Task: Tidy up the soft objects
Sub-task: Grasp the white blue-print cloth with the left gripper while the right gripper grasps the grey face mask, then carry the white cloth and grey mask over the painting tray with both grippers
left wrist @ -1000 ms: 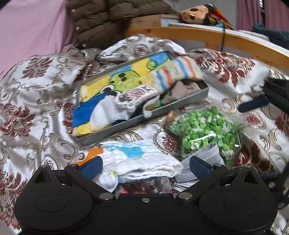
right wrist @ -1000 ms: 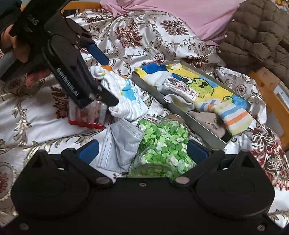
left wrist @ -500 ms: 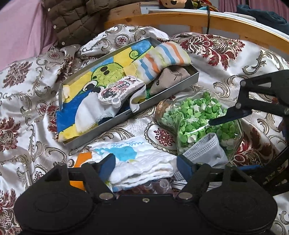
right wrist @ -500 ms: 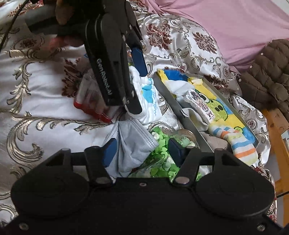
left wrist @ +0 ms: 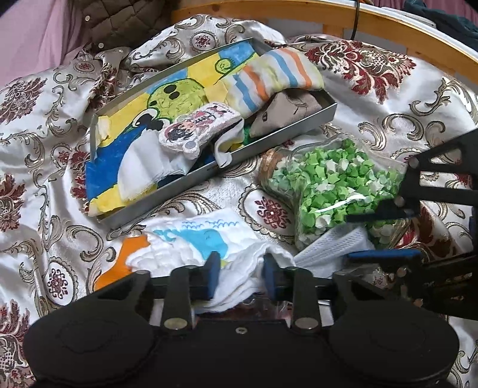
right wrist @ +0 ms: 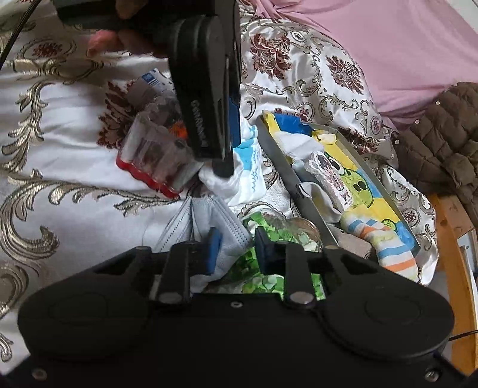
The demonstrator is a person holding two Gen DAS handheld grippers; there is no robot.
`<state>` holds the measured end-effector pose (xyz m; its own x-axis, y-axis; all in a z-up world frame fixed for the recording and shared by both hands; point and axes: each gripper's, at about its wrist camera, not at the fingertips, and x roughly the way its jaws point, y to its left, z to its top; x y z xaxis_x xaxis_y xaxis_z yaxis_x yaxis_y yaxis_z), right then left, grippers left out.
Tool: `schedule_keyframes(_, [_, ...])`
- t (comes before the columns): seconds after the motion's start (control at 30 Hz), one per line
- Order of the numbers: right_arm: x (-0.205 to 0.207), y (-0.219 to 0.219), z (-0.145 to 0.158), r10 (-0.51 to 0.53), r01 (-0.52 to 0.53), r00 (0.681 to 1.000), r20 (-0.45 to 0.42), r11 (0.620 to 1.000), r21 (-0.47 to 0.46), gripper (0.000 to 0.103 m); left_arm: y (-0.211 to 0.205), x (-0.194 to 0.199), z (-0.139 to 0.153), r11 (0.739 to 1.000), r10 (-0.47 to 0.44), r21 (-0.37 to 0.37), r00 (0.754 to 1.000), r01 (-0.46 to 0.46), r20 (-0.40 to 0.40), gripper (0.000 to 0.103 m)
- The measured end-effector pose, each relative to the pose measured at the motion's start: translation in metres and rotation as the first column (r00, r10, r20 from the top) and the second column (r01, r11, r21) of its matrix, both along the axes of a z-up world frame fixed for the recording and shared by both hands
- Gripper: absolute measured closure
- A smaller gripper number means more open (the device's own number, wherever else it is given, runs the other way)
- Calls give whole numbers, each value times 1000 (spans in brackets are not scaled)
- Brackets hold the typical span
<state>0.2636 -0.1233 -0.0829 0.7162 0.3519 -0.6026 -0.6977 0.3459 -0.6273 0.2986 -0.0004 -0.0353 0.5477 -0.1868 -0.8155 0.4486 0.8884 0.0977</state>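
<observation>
A white cloth (left wrist: 194,238) with a blue whale and an orange patch lies on the bedspread, in front of a grey metal tray (left wrist: 209,176). My left gripper (left wrist: 240,276) is closing, and its pads press a bunched edge of that cloth (right wrist: 251,167). Seen from the right wrist, the left gripper (right wrist: 230,158) pinches the cloth from above. A grey face mask (right wrist: 209,218) lies against a jar of green paper stars (left wrist: 334,182). My right gripper (right wrist: 236,247) is closing on a fold of the mask (left wrist: 331,244), and the right gripper (left wrist: 348,237) reaches in from the right.
The tray (right wrist: 286,167) holds a striped sock (left wrist: 274,74), a cartoon plush piece (left wrist: 197,128) and other cloths. A clear pack of tubes with a red base (right wrist: 152,155) lies under the left gripper. A brown quilted jacket (left wrist: 125,24) and a wooden bed frame (left wrist: 388,35) border the far side.
Both pairs of jaws have narrowed from wide open: the left onto the white cloth, the right onto the mask. The right gripper rolled and dropped toward the mask.
</observation>
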Motion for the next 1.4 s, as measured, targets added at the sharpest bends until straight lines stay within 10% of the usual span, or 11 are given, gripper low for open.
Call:
schedule_keyframes(0.53, [-23,-8,18,60,-61,995,77,998,5,98,20,-2,25,985,87,-147,996,-91,-36,95])
schedule_keyframes(1.03, [3,-15,72,-34,14,971,235,996,84,98,53,20,89,889,328,-357,943,-287,60,96])
schedule_keyframes(1.4, [83,-20,114,-232,162,935,269,953,257,98,47,70,120,800,493,-478,852,-363,178,96])
